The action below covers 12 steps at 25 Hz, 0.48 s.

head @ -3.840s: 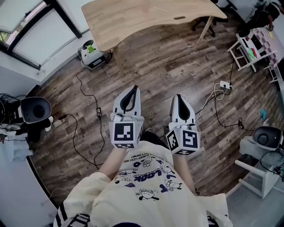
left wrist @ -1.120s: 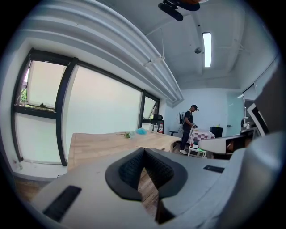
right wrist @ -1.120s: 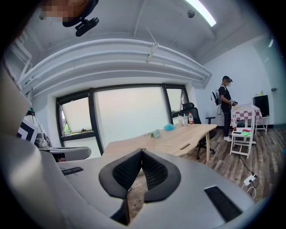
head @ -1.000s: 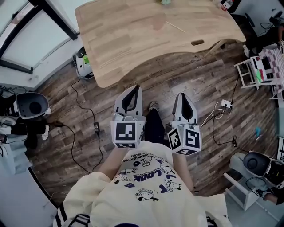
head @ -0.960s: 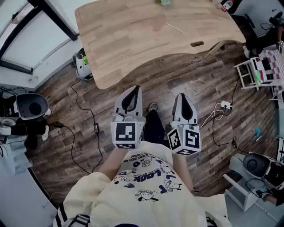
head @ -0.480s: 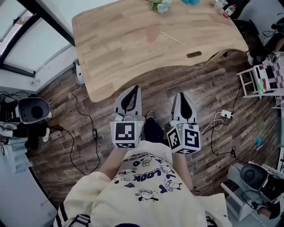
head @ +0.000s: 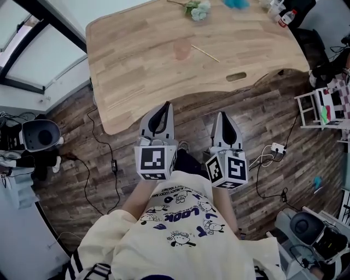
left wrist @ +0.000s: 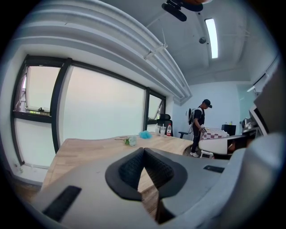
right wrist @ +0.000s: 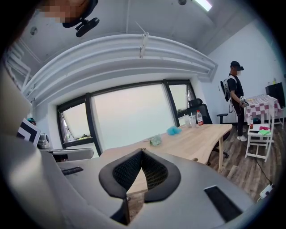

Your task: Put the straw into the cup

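Straw (head: pixel 205 53): flat on the table (head: pixel 136 60), just right of the cup (head: pixel 182 50); possibly touching it, too small to tell.
Axis: diagonal, from the cup toward the table's near-right edge.
Left gripper (head: pixel 163 109): jaws together, empty.
Right gripper (head: pixel 223 117): same.
Why: both over floor, well short of the table; I'd say I'm approaching.

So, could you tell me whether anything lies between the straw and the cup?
Nothing visible does. The straw lies flat on the table right beside the cup, with only bare wood around them. The flowers sit farther back, clear of both.
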### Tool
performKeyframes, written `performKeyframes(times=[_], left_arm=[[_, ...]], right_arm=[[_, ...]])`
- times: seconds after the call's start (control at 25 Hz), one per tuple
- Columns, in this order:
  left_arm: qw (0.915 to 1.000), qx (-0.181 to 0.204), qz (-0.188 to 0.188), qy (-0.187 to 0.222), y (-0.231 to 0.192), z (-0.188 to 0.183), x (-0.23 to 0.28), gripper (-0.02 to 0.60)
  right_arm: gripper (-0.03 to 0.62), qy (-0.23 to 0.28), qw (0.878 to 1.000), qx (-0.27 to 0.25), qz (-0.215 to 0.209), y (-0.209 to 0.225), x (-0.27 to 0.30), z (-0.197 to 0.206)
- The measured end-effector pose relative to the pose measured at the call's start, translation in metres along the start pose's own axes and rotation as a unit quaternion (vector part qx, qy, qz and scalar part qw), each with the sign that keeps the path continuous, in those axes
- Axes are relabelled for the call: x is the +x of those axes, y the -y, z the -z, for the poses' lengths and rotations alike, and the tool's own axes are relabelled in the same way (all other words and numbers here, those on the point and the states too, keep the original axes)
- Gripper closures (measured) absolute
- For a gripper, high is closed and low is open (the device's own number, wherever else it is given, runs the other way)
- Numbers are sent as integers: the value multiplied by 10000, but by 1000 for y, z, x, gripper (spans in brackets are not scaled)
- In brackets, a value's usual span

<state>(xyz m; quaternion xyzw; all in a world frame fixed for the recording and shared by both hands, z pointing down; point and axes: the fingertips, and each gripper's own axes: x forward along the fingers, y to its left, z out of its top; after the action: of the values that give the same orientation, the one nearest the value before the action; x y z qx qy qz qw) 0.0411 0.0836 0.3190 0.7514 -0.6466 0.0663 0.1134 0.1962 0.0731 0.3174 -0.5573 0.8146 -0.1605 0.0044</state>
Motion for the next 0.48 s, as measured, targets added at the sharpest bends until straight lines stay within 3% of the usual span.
performKeyframes(times=[0.48], left_arm=[[9999, -46, 24, -92, 9, 1, 38, 549]], right_arm=[[595, -78, 9999, 99, -101, 22, 30, -2]])
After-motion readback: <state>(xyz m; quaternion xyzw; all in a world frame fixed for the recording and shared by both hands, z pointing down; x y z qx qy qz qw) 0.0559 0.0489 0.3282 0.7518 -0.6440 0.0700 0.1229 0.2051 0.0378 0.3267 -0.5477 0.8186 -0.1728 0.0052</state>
